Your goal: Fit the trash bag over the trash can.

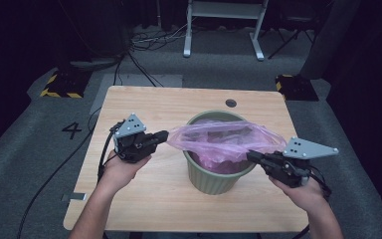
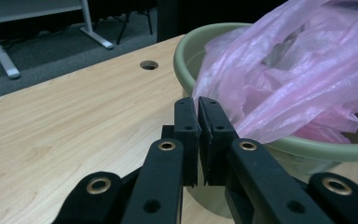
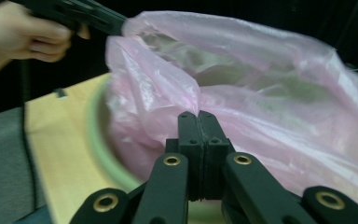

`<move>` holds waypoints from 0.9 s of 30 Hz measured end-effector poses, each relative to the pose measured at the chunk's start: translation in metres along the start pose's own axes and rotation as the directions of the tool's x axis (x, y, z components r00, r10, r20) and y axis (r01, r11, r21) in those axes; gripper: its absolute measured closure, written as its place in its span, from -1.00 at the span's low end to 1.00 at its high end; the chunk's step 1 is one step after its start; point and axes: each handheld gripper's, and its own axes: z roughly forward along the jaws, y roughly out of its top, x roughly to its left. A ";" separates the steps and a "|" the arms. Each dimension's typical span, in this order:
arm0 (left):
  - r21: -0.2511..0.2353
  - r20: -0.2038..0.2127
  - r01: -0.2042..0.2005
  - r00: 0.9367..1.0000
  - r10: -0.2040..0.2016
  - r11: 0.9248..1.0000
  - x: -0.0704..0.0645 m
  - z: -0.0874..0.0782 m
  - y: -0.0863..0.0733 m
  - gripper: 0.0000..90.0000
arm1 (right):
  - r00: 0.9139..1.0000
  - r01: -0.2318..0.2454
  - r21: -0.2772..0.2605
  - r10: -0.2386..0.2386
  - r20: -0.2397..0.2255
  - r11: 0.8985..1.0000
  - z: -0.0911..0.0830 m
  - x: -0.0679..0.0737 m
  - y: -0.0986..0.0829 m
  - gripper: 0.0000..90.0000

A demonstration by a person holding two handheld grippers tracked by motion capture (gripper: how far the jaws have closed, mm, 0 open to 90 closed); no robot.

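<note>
Grippers, two of them, both pinch the one pink bag [image 1: 224, 142]: the left gripper [image 1: 162, 135] has its jaws closed on the bag's left edge, the right gripper [image 1: 252, 156] on its right edge, stretching it over the green bin [image 1: 219, 179]. The bin stands mid-table [image 1: 144, 199] (bare wood all around it). Each hand [image 1: 122, 169] reaches in from the near edge, jaws pointing inward.

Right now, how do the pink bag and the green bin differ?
The pink bag is thin, see-through and crumpled; the green bin is opaque and rigid. The bag is stretched between the left hand-held gripper and right hand-held gripper; the bin stands on the table. Both are open at the top.
</note>
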 end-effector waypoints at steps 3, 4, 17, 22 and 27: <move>-0.001 0.011 -0.022 1.000 0.022 1.000 -0.008 -0.005 -0.004 0.92 | 0.999 -0.017 0.000 0.017 -0.050 1.000 -0.011 0.008 -0.005 1.00; -0.002 0.014 -0.029 0.999 0.029 1.000 -0.011 -0.006 -0.006 0.92 | 0.998 -0.025 0.002 0.025 -0.064 1.000 -0.014 0.010 -0.008 1.00; 0.054 0.005 0.025 1.000 -0.025 0.998 -0.003 0.003 -0.027 0.92 | 0.985 -0.075 0.106 0.090 -0.148 0.992 0.000 0.010 -0.049 1.00; 0.083 0.044 0.052 0.997 -0.055 0.995 -0.001 0.014 -0.042 0.92 | 0.973 -0.117 0.092 0.133 -0.189 0.989 0.009 0.003 -0.059 1.00; 0.061 0.048 0.048 0.998 -0.050 0.997 -0.005 0.008 -0.052 0.92 | 0.965 -0.124 0.087 0.140 -0.222 0.989 0.008 0.008 -0.068 1.00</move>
